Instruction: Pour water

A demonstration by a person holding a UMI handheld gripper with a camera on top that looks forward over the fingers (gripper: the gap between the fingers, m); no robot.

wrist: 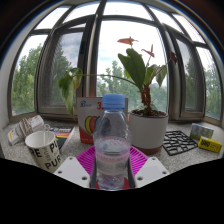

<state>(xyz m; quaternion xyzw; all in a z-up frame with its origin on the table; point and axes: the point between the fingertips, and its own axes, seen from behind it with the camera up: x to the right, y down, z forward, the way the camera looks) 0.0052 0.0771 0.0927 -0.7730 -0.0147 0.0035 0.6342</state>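
Gripper (112,165) fingers closed on upright capped bottle (112,135), pads flanking its lower body for a steady carry; mug (45,150) nearby, likely the pour target.

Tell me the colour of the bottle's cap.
Light blue; the bottle's cap shows in the gripper view, above the clear bottle between the jaws.

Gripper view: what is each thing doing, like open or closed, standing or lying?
water bottle: upright, blue cap on, between the fingers
hand-held gripper: fingers either side of the bottle; grip unclear
paper cup: upright, open top
potted plant: upright in white pot
windows: closed
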